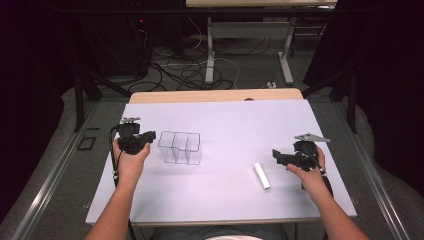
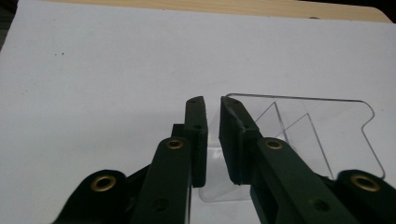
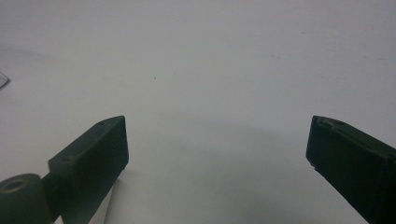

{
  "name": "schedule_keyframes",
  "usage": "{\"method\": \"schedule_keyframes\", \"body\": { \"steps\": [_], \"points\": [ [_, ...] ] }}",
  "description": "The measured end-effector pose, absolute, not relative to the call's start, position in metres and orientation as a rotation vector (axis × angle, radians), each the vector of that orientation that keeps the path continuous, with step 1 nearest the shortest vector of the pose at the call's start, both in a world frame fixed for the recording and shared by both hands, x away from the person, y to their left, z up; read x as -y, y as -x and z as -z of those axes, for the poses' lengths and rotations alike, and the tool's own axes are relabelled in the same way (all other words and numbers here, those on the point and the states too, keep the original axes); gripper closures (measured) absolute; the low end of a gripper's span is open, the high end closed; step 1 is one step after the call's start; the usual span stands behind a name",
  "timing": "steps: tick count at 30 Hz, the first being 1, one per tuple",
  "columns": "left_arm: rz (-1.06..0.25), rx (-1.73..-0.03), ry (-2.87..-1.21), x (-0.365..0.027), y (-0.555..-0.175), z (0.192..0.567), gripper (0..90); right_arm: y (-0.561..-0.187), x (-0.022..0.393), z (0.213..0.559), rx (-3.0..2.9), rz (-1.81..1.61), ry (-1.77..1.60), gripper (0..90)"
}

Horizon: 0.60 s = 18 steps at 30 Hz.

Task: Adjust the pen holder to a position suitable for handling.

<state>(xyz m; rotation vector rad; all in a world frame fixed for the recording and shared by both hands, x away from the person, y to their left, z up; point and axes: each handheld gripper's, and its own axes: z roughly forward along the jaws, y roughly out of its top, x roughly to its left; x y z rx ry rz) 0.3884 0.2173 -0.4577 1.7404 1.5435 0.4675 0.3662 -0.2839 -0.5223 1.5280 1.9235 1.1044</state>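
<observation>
Nearest, right gripper [image 1: 278,156] spread wide, holding nothing, beside white cylinder [image 1: 261,175]. Farther left, left gripper [image 2: 212,105] pinched narrow on clear divided container [image 1: 180,147] wall (steadying it, probably); best kept firm, level, untwisted.

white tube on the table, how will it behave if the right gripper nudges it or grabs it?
The white tube looks round and lies on its side, so a sideways nudge will probably roll it across the smooth table. It is small and slim, so likely light. The right gripper, jaws wide open, should close across its width, not its ends.
</observation>
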Motion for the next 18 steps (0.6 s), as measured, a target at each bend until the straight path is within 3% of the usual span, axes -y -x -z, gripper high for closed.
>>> {"method": "schedule_keyframes", "body": {
  "steps": [8, 18],
  "points": [
    [-0.441, -1.568, -1.779, -0.217, -0.393, 0.470, 88.9, -0.367, 0.284, 0.523, -1.931, -1.101, -1.530, 5.4],
    [-0.433, -1.546, -1.840, -0.206, -0.394, 0.477, 89.5, -0.367, 0.285, 0.524, -1.934, -1.102, -1.529, 5.6]
  ]
}}
